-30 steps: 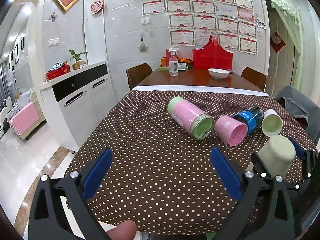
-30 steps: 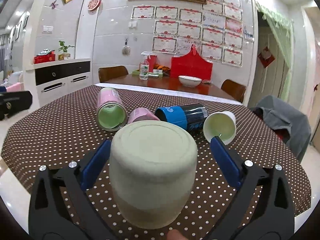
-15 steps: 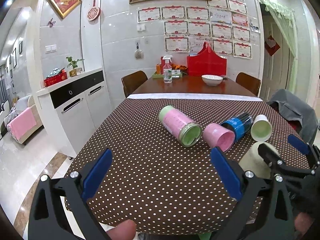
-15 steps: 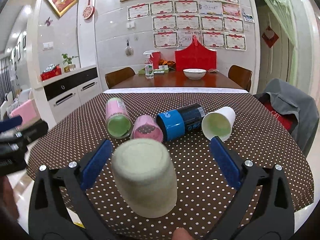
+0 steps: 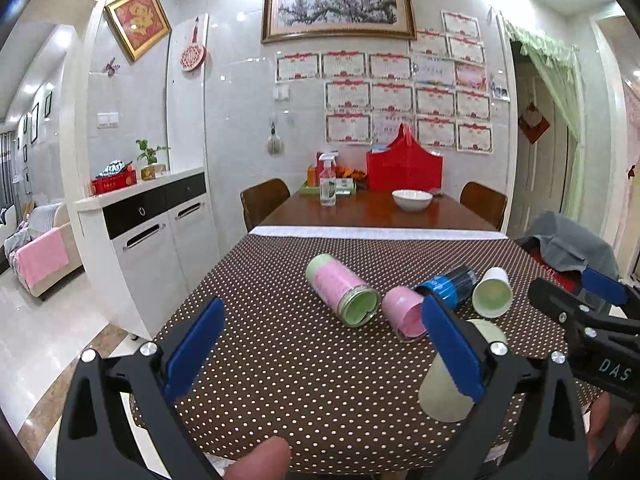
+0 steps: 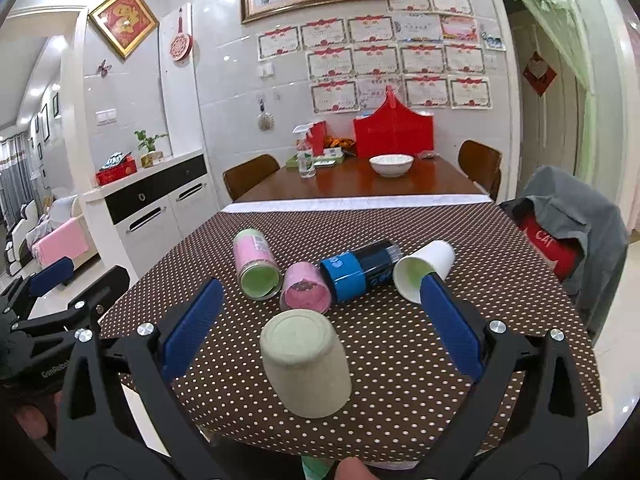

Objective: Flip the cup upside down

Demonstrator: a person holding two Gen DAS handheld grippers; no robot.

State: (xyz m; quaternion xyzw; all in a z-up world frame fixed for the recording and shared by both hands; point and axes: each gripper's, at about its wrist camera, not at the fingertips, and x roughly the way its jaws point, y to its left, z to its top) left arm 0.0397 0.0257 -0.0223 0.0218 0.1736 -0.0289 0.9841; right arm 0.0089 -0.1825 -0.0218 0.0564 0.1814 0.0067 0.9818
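The right gripper is hanging with its fingers spread wide, gripping nothing. Between them, but touching neither, the cup is sitting mouth-down on the dotted worktop near its front edge, base facing up. The left gripper is likewise holding its fingers wide apart over bare cloth, with nothing in them.

The left view is showing only a sliver of the cup, mostly hidden behind the gripper's own right finger, with the right gripper entering at the far right. The right view is giving the cup whole and is catching the left gripper at its left edge.

Farther back, four containers are lying on their sides in a row: a pink jar with a green end, a pink cup, a blue bottle and a white cup with a green inside. Whether anything is in them cannot be told.

Beyond the cloth, a white bowl is sitting on bare wood; its contents are not showing.
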